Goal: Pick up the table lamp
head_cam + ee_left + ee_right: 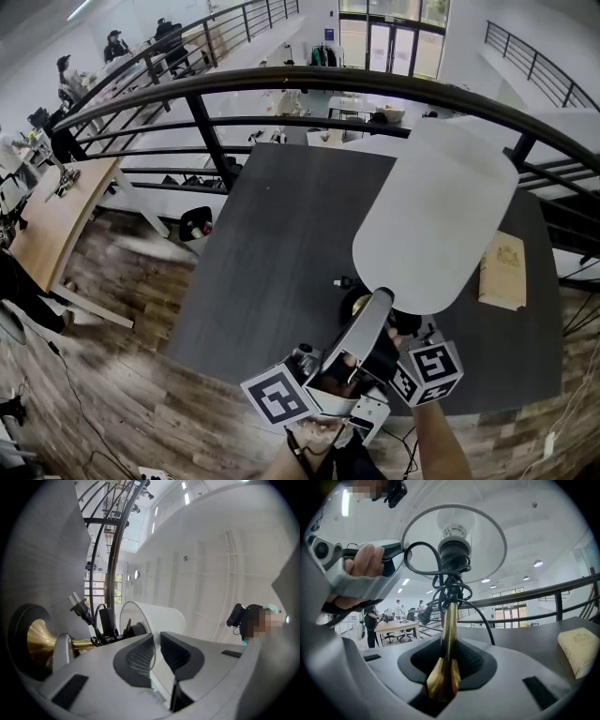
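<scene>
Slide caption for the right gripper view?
Right gripper shut on the brass lamp stem, cord bundled below the bulb socket.

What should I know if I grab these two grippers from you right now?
Left gripper: shut on the shade's rim.
Right gripper: shut on the brass stem.
Lamp: in both grippers, seemingly clear of the table; cord bundled round the stem.
Done: lamp gripped and apparently lifted.
To do: hold it steady.
</scene>
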Available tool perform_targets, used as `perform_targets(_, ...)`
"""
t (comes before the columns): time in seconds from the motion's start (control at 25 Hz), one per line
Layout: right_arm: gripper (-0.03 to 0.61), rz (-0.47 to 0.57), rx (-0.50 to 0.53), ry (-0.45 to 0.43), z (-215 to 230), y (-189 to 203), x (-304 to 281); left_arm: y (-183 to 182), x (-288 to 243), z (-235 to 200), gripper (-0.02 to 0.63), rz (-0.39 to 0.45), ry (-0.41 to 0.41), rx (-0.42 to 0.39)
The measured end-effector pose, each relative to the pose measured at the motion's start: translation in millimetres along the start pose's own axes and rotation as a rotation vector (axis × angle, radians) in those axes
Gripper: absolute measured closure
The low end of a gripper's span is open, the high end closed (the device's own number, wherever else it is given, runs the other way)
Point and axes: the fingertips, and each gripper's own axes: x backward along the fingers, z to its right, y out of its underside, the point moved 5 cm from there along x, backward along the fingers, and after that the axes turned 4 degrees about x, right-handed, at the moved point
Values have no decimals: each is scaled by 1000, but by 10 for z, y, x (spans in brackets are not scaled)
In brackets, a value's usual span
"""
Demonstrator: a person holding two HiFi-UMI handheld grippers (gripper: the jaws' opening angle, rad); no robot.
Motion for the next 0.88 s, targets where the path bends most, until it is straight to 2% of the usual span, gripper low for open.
perform_targets(0.88,460,1,13,-7,-46,-60,-24,-36,15,59,534,7,2,2)
